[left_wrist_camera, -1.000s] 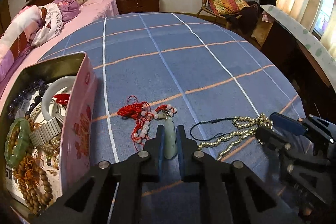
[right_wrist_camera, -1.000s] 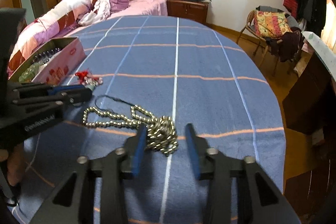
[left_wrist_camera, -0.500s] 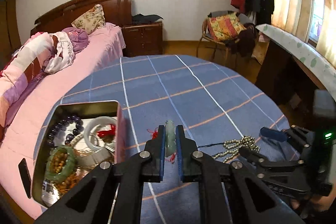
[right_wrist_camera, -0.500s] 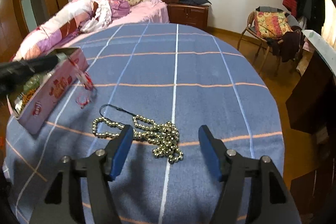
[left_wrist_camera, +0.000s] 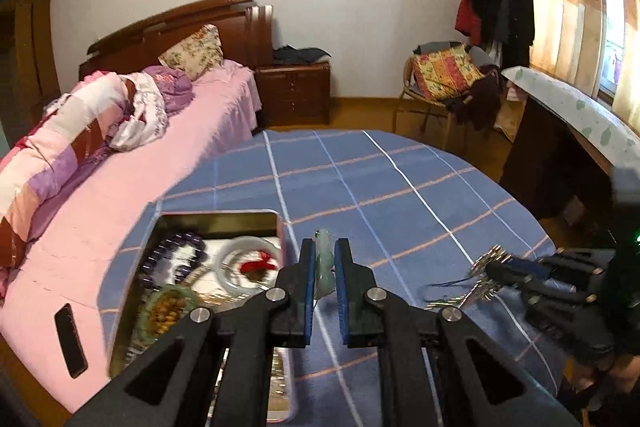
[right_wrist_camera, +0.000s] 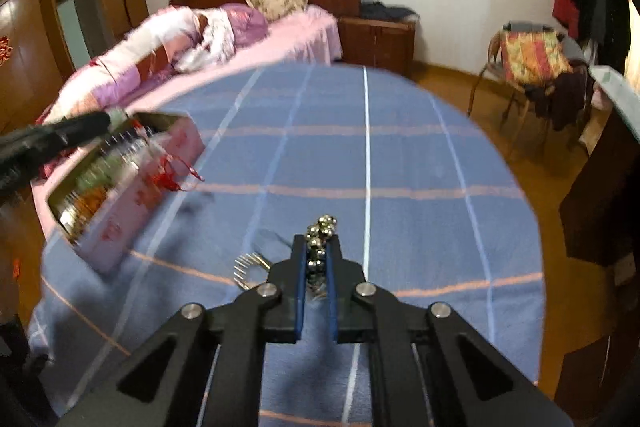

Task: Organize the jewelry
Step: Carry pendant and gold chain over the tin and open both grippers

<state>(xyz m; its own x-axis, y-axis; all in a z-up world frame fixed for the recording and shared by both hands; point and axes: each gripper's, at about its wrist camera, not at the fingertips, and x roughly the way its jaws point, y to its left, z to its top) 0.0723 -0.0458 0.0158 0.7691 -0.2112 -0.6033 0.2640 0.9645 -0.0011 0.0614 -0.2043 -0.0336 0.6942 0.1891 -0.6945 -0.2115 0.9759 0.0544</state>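
Observation:
My left gripper (left_wrist_camera: 322,247) is shut on a pale green jade pendant (left_wrist_camera: 325,265) and holds it in the air beside the open tin box (left_wrist_camera: 218,215). In the right wrist view the pendant's red cord (right_wrist_camera: 170,179) dangles from the left gripper (right_wrist_camera: 110,119) over the tin's pink wall (right_wrist_camera: 120,227). My right gripper (right_wrist_camera: 316,243) is shut on a bunch of the silver bead necklace (right_wrist_camera: 322,225). The rest of the necklace trails down to the blue cloth (right_wrist_camera: 248,263). From the left wrist view the right gripper (left_wrist_camera: 496,269) sits low at the right with beads (left_wrist_camera: 490,253) in it.
The tin holds several bracelets and bead strings, among them a purple one (left_wrist_camera: 176,247) and a white bangle (left_wrist_camera: 240,263). The round table (left_wrist_camera: 400,195) has a blue checked cloth. A pink bed (left_wrist_camera: 120,195) with a dark phone (left_wrist_camera: 70,341) adjoins its left edge. A chair (left_wrist_camera: 444,83) stands beyond.
The left gripper rose with the pendant and swung toward the tin, pulling the red cord off the cloth. The right gripper opened wide, then closed on the bead necklace and lifted it.

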